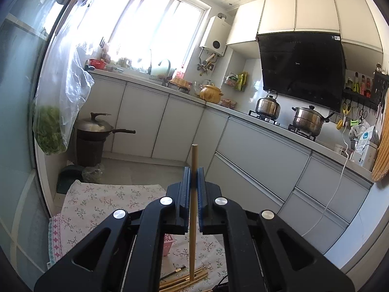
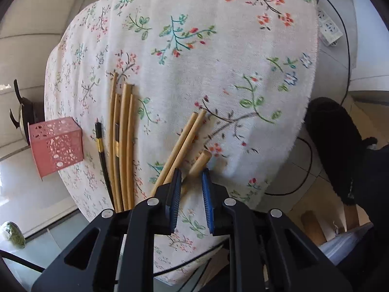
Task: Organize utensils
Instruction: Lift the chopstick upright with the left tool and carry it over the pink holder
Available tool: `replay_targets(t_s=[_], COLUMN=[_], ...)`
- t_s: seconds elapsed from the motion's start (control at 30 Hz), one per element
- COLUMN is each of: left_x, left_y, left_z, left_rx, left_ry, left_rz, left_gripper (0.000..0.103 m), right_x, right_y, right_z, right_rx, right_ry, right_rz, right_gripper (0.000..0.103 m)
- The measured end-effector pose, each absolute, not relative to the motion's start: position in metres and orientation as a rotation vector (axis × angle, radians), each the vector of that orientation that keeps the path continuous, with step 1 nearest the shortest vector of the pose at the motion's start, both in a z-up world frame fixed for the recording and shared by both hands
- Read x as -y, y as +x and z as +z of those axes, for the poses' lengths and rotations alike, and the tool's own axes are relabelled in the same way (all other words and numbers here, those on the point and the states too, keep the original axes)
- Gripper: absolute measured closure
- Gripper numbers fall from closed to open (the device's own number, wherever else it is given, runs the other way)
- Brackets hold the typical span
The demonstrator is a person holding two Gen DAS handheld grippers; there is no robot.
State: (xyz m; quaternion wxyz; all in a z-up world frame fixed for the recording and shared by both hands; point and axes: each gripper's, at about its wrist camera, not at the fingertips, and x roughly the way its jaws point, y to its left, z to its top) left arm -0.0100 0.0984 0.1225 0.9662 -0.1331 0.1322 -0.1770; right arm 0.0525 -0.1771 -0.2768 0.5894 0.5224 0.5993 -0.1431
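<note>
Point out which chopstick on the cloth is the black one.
The black chopstick with a gold band, lying leftmost, between the pink holder and the bamboo chopsticks; the rest are light wood.

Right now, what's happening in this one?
A person with two handheld grippers is sorting chopsticks on a floral tablecloth. The left gripper is shut on a single wooden chopstick, held upright above the table. The right gripper is open, hovering over a loose wooden chopstick near the table's edge. More wooden chopsticks and a black chopstick lie beside a pink perforated holder, which looks to have nothing in it yet.
</note>
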Motion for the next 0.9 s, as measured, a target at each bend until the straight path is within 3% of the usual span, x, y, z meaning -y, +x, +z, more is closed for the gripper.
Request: replay_targets(t_s=[0.17,0.4,0.9], left_x=[-0.105,-0.105,-0.103], left_y=[-0.006,-0.004,0.021], left_z=[0.119,0.118,0.11], left_rx=[-0.279,-0.284,-0.327], left_ry=[-0.28,-0.278,-0.296], left_rz=[-0.339,-0.326,-0.263], left_gripper=[0.098,0.098,0.099], right_x=[0.181,0.188,0.199], right_y=[0.058,0.052,0.024], right_z=[-0.279,-0.257,-0.083], right_rx=[-1.325,-1.229,-0.895], right_ry=[1.221,1.169,0.911], right_rz=[-0.299,-0.219,0.03], right_gripper=[0.095,0.095,0.096])
